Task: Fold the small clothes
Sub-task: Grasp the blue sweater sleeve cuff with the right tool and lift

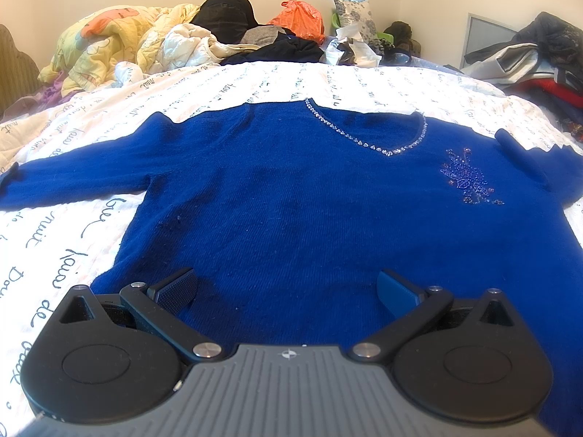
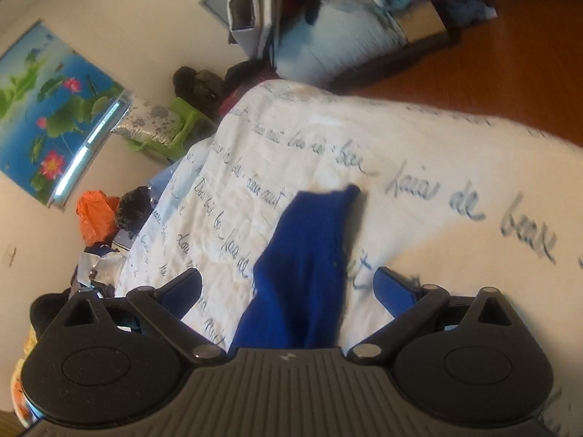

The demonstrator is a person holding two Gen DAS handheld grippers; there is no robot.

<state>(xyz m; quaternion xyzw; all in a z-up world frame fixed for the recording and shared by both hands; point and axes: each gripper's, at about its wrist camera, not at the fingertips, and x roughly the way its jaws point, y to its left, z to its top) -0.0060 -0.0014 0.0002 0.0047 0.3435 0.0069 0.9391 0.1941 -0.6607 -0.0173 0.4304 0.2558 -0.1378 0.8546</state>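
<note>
A royal blue knit sweater (image 1: 291, 189) with a beaded V-neck and a beaded motif on the chest lies face up on the bed, both sleeves spread out sideways. My left gripper (image 1: 288, 291) hovers over its bottom hem, open, with nothing between the fingers. In the right wrist view one blue sleeve (image 2: 306, 255) runs away from me across the bedspread, its cuff at the far end. My right gripper (image 2: 288, 284) is open, its fingers on either side of that sleeve and apart from it.
The white bedspread (image 1: 65, 240) carries dark script lettering. Crumpled quilts (image 1: 109, 43), dark clothes and an orange bag (image 1: 298, 18) are heaped at the bed's far end. More clothes (image 2: 328, 18) are piled beyond the bed's right side, by the wooden floor (image 2: 510, 58).
</note>
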